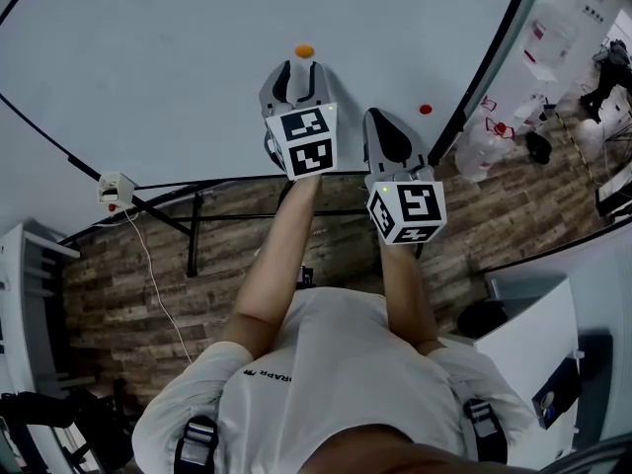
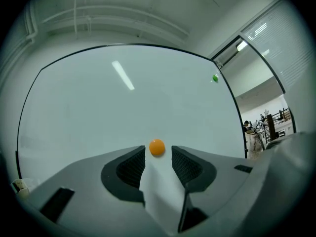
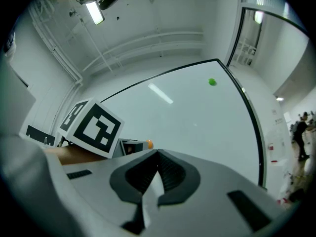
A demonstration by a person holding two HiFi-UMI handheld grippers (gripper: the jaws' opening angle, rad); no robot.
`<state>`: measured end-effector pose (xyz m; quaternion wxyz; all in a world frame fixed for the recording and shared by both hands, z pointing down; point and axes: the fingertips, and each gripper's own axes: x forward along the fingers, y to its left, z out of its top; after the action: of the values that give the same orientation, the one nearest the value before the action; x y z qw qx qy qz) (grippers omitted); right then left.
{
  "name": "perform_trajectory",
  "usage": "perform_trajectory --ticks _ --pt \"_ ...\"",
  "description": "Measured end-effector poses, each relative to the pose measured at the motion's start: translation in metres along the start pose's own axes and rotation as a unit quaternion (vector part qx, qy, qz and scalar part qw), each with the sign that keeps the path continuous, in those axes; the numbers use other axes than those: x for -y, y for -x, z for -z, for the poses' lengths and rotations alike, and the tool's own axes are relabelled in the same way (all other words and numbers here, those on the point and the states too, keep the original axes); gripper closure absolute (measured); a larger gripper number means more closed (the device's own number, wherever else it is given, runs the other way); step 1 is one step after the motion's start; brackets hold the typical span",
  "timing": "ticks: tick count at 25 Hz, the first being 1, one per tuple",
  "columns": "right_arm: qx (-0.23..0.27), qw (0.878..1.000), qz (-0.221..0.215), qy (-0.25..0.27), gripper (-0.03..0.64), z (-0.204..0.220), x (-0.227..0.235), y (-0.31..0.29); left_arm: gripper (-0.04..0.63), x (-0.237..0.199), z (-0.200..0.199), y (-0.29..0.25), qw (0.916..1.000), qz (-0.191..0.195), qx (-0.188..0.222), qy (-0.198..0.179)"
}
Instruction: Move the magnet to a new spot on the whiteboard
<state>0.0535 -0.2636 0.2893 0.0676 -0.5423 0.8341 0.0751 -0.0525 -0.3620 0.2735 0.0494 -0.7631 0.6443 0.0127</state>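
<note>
The left gripper (image 2: 158, 157) has its fingers (image 2: 132, 167) spread apart. A small round orange magnet (image 2: 157, 147) sits on the whiteboard (image 2: 123, 112) right at the far end of the gap between the two fingertips. A sliver of board shows on each side of it, so neither pad presses on it. From the head view, this gripper points straight at the board with the magnet just past its tip.

The right gripper (image 3: 158, 154) has its fingers (image 3: 173, 174) pressed together at the tips, with nothing between them. It is held just beside the left gripper and a little further back from the board.

Each gripper carries a cube with black and white square markers: the left cube (image 1: 308, 141) and the right cube (image 1: 407, 210). Bare forearms reach out to them from a person in a white T-shirt (image 1: 326, 383).

A green magnet (image 2: 215, 77) sits near the board's upper right corner, well apart from the orange one. A red magnet (image 1: 426, 109) sits near the board's right edge. Below the board is a wood-plank floor (image 1: 148, 294).
</note>
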Motion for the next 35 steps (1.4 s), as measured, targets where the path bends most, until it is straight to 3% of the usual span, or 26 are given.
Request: perform_trajectory --ticks 10,23,27,35 --pt "0.002 1.000 -0.002 -0.007 0.604 0.003 0.008 -0.003 0.420 0.003 -0.008 -0.016 0.9998 -0.008 -0.002 0.018" --pt "0.001 1.000 -0.004 -0.011 0.604 0.008 0.016 -0.008 0.421 -0.004 -0.006 -0.028 0.9982 -0.054 -0.024 -0.001" --pt "0.001 1.000 -0.007 -0.010 0.604 0.008 0.017 -0.008 0.453 -0.004 -0.005 -0.030 0.9979 -0.058 -0.028 -0.003" --pt "0.002 1.000 -0.011 -0.010 0.604 0.008 0.016 -0.011 0.456 -0.002 -0.003 -0.037 0.9978 -0.053 -0.038 -0.007"
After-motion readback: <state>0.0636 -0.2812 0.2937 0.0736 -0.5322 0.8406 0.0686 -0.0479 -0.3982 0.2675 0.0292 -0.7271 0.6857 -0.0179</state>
